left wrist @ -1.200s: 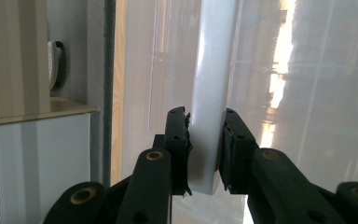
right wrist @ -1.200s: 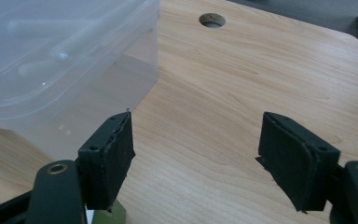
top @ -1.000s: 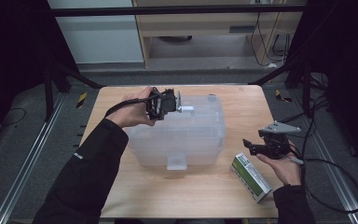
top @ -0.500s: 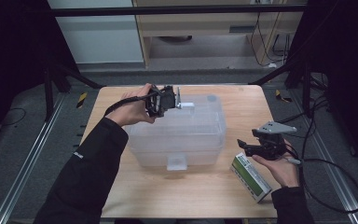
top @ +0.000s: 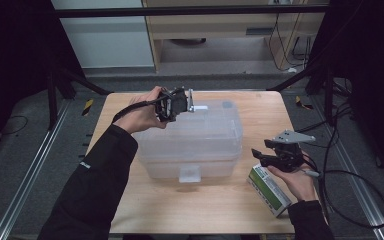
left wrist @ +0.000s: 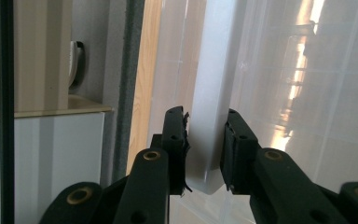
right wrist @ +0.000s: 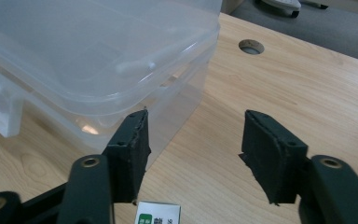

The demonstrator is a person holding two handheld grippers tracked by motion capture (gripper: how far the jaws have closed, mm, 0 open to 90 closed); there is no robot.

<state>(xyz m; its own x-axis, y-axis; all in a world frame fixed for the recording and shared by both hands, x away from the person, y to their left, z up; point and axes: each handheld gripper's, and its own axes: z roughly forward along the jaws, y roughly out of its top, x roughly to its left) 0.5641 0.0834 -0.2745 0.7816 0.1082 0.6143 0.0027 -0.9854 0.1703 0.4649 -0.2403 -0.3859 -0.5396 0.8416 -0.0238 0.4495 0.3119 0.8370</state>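
Note:
A clear plastic storage box [top: 195,145] with its lid on stands mid-table. At its far edge my left gripper [top: 189,106] is shut on the lid's white latch tab [top: 200,107]. In the left gripper view the pads [left wrist: 205,116] press both sides of that tab [left wrist: 212,84]. My right gripper [top: 258,156] hovers right of the box, pointing toward it, just above a green-and-white carton [top: 269,187]. Its jaws [right wrist: 196,116] have just been closing but stand open, with nothing between them except bare table beyond. The carton's end [right wrist: 158,213] peeks below them.
The wooden table [top: 215,212] has a round cable hole [right wrist: 251,46] past the box's corner. Cables trail off the right edge [top: 350,175]. Dark floor and metal rails surround the table, and a cabinet stands behind it.
The right gripper has edged a little left toward the box, above the carton. The left gripper has stayed on the latch tab.

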